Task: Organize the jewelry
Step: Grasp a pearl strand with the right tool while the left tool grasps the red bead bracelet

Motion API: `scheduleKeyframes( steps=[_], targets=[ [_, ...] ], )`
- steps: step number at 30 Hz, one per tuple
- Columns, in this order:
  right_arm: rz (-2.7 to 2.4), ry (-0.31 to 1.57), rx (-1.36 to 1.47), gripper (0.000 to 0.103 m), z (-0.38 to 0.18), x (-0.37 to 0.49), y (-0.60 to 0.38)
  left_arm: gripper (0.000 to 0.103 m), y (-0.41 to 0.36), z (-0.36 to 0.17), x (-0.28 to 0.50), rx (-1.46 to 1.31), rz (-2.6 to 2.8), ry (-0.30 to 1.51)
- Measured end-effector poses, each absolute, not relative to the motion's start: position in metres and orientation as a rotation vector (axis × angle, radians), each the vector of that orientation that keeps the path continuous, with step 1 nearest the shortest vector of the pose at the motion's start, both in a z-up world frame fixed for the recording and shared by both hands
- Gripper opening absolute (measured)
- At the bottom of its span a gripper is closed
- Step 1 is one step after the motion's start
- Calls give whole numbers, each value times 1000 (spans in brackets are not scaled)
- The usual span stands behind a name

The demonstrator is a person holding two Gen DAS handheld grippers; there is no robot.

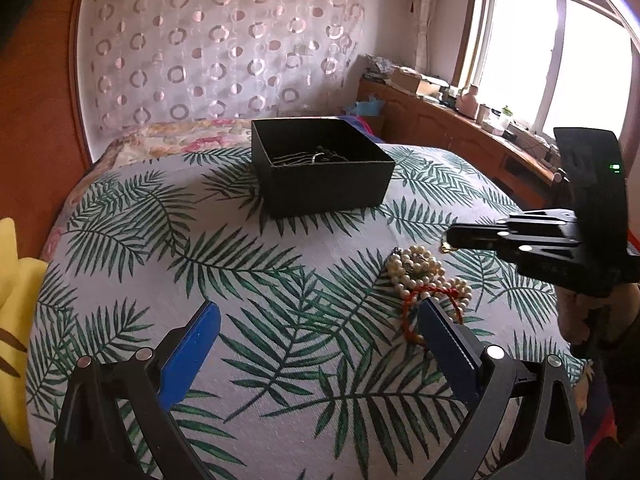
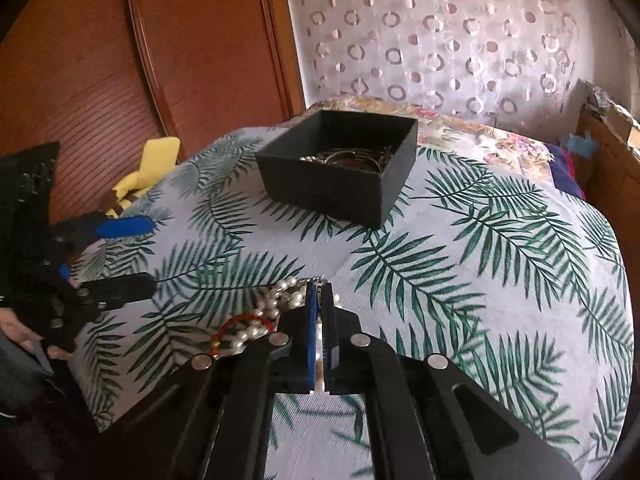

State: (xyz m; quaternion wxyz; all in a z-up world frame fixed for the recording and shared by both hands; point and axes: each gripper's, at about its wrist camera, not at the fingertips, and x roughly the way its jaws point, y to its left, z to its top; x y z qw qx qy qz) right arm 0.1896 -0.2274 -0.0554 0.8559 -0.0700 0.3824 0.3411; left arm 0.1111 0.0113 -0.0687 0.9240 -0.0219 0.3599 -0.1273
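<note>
My right gripper (image 2: 320, 300) is clamped together at the pearl necklace (image 2: 256, 330) heap on the bed (image 2: 480, 280); my left gripper (image 1: 316, 328) gapes wide nearby.

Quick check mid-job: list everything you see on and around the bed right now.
black box: one, open, on the leaf-print bedspread, some jewelry already inside
pearl strands: a white heap, count unclear, near edge
red cord bracelet: one, on the pearls
yellow item: one, bedside
left gripper: blue pads, open, empty
right gripper: shut on something small at the heap; what, unclear
</note>
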Motion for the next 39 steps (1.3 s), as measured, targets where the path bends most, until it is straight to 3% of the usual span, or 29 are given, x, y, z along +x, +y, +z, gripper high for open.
scheduleKeyframes(
  steps=[11, 13, 17, 25, 27, 35, 36, 37, 39],
  targets=[
    [674, 774, -141, 3, -62, 144, -257, 93, -16, -75, 106, 5, -317, 771],
    [667, 778, -124, 3, -65, 139, -263, 77, -21, -76, 107, 15, -331, 780],
    [655, 782, -109, 3, -73, 131, -267, 68, -34, -80, 111, 30, -359, 798],
    [655, 769, -93, 3, -76, 128, -263, 32, -54, -90, 120, 86, -369, 844],
    [652, 769, -96, 3, -77, 127, -263, 27, -57, -92, 121, 94, -372, 852],
    [644, 767, -89, 3, -76, 129, -264, 27, -67, -99, 124, 126, -359, 857],
    [645, 766, -90, 3, -76, 129, -264, 22, -67, -99, 123, 133, -355, 855],
    [646, 766, -90, 3, -76, 129, -264, 9, -68, -99, 123, 142, -352, 851],
    [647, 767, -91, 3, -76, 129, -264, 3, -65, -99, 121, 137, -358, 850]
  ],
)
